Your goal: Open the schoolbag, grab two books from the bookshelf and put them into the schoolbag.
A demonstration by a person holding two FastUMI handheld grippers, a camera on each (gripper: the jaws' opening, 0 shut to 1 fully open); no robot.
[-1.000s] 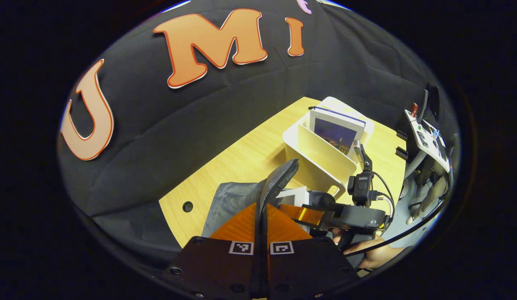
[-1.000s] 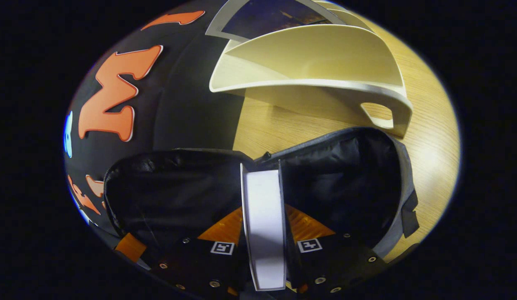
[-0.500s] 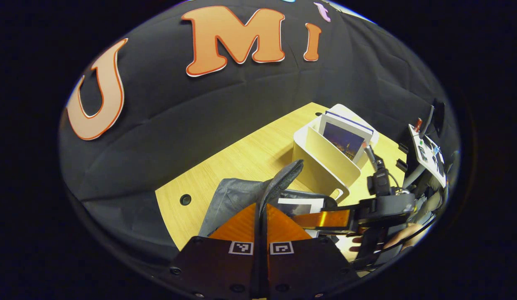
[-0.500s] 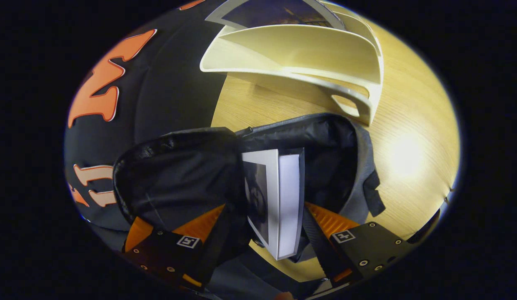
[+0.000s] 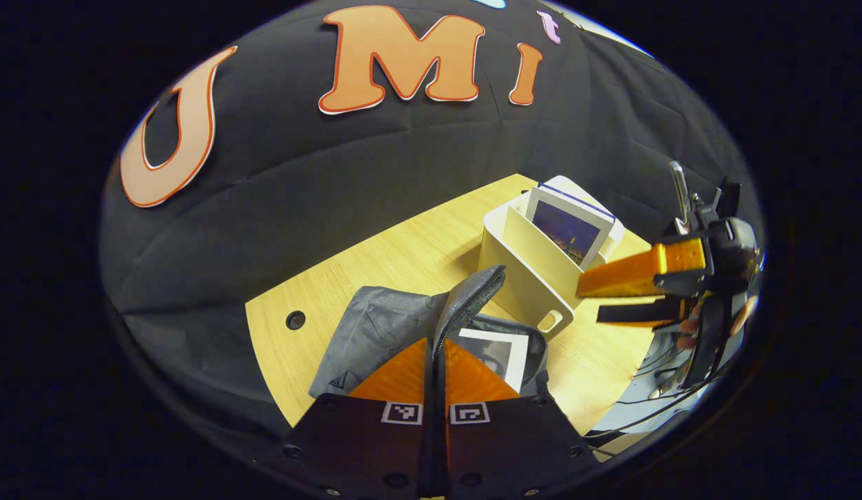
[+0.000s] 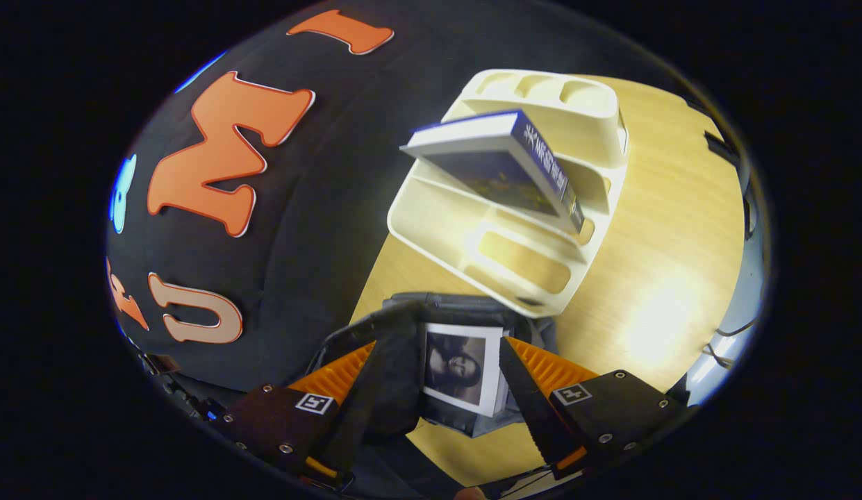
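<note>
The grey schoolbag (image 5: 375, 333) lies open on the wooden table, its zipped flap (image 5: 472, 292) held up. My left gripper (image 5: 434, 345) is shut on that flap. A white book with a dark picture (image 5: 496, 353) rests inside the bag's mouth. My right gripper (image 5: 590, 304) hangs open above and to the right of the bag, near the cream bookshelf (image 5: 528, 278). In the right gripper view its open fingers (image 6: 535, 364) straddle the book (image 6: 462, 368) in the bag (image 6: 403, 326) without touching it. A blue-spined book (image 6: 514, 167) leans in the bookshelf (image 6: 542, 278).
The table (image 5: 375, 271) has a round cable hole (image 5: 295, 320) left of the bag. The booth's black cloth wall stands close behind bag and shelf. Cables (image 5: 653, 389) hang off the table's right edge, under the hand (image 5: 688, 326) holding the right gripper.
The right gripper opened, let go of the white book inside the bag, and pulled up and back. The left gripper kept hold of the flap.
</note>
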